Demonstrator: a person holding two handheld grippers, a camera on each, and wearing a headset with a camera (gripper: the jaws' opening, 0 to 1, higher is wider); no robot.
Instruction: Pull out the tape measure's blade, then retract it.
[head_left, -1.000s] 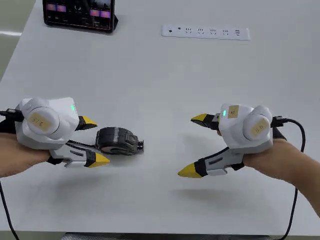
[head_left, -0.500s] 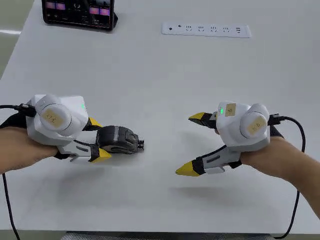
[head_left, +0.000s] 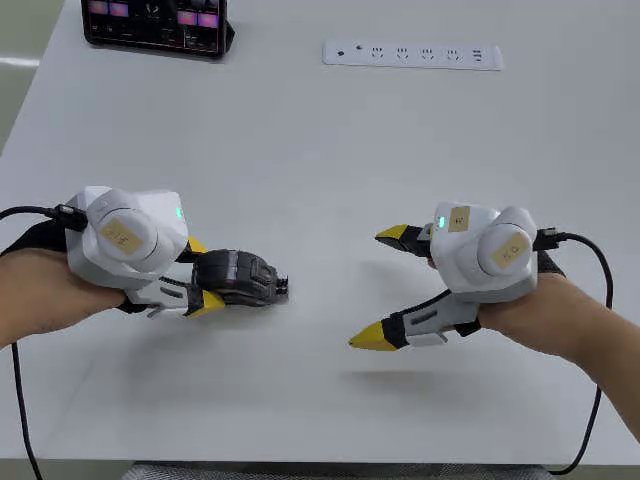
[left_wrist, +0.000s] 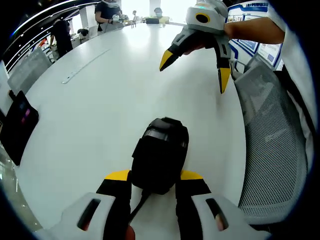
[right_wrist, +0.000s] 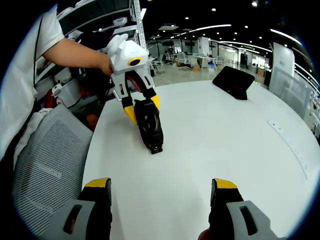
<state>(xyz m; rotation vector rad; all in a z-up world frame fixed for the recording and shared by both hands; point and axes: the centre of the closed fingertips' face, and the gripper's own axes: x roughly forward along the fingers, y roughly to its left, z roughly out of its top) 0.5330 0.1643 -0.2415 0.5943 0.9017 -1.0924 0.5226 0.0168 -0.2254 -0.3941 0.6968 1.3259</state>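
Currently the black, rounded plastic tape measure (head_left: 238, 278) lies on the white matte tabletop (head_left: 330, 150), left of centre. The left gripper (head_left: 203, 272) is set around it. In the left gripper view the yellow-tipped jaws are drawn narrow against both flanks of the case. No blade is seen drawn out. The small hook end (head_left: 283, 288) is pointed toward the right gripper (head_left: 378, 288), which is held well apart, jaws spread wide, nothing between them.

Step in hand, as judged: case pinned, hook to be taken next. The case should be pressed flat to the table so it is not dragged. The right gripper should be brought in low and closed on the hook tab alone, and the pull made straight, in line with the slot. For retraction, the blade is best fed back under grip rather than let go, so whip is avoided.

Surface: smooth and bare near the work, so sliding is to be expected. A white power strip (head_left: 412, 56) and a dark lit-screen tablet (head_left: 155, 25) are noted at the far edge. A grey mesh chair back (left_wrist: 270, 150) stands beside the table. An open office with ceiling lights is seen beyond.
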